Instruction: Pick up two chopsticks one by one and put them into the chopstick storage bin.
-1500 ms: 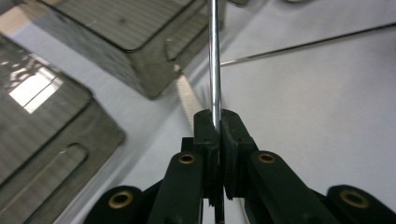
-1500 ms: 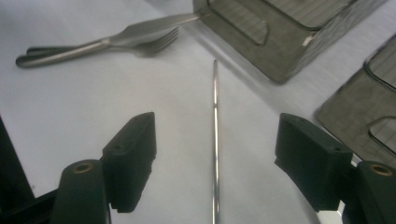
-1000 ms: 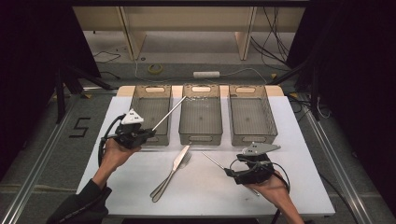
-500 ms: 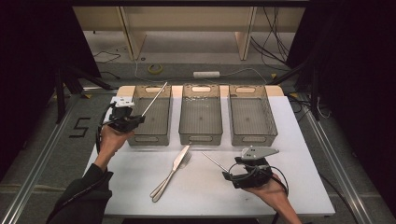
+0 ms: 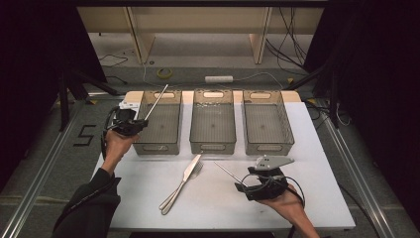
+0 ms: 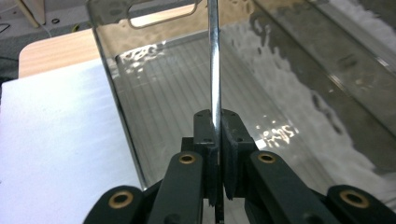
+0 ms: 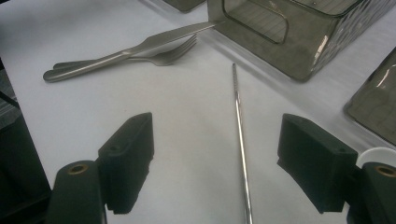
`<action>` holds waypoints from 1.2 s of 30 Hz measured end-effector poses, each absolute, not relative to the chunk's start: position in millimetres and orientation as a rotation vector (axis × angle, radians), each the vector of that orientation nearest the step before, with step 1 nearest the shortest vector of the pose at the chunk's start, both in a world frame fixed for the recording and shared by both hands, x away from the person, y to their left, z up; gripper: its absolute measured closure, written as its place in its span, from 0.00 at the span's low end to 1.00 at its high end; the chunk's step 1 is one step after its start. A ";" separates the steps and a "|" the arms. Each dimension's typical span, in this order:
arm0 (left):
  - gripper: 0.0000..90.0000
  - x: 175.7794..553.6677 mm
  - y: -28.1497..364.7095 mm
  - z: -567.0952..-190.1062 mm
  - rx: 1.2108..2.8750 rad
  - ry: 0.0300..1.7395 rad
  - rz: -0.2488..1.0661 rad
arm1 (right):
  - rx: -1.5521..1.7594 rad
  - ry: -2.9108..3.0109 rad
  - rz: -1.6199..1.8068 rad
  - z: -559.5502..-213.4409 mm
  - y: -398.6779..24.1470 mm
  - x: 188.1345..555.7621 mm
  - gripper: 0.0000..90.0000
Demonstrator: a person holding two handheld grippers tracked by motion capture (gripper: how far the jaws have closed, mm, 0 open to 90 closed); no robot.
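left fingers (image 6: 217, 140): closed tight on a thin metal rod (image 6: 214, 65), pads pinching its lower end
rod: sticks up and away from the fingers, tilted, over the left bin (image 5: 159, 124); in the high view its free end (image 5: 157, 101) reaches toward the bin's far rim
left gripper (image 5: 130, 124): at the bin's near-left corner, hand (image 5: 115, 146) below it, dark sleeve lower down
right fingers (image 7: 217, 163): spread wide, gripping nothing
second rod (image 7: 240, 144): lies flat on the counter (image 5: 317, 163) between the right fingers, touching neither pad, far tip pointing at the middle bin (image 5: 213, 124)
right gripper (image 5: 247, 184): low over the counter's near right part, hand (image 5: 285, 203) behind it
knife (image 5: 182, 181): on the counter just left of the second rod, lying across a fork (image 7: 163, 58)
fork: under the knife, tines near the middle bin's front wall
right bin (image 5: 265, 121): beside the middle one, apart from both grippers
bins: three in a row along the counter's far side
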State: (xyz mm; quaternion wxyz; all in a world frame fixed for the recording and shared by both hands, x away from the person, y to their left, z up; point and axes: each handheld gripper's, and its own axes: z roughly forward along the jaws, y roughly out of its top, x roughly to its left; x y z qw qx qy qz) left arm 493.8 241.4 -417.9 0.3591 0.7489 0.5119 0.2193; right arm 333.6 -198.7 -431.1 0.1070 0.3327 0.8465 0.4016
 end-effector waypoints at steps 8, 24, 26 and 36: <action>0.95 498.5 241.5 -425.6 1.925 1.371 0.563 | 0.978 2.496 1.182 -430.7 -198.1 333.3 0.31; 0.55 489.8 250.7 -410.0 1.810 1.400 0.494 | 0.979 2.492 1.167 -428.4 -200.1 334.0 0.31; 0.51 485.6 248.9 -405.5 1.811 1.383 0.495 | 0.981 2.493 1.146 -428.6 -200.8 335.2 0.31; 0.27 466.4 230.2 -396.7 1.856 1.259 0.424 | 0.977 2.574 0.958 -428.1 -198.1 345.9 0.33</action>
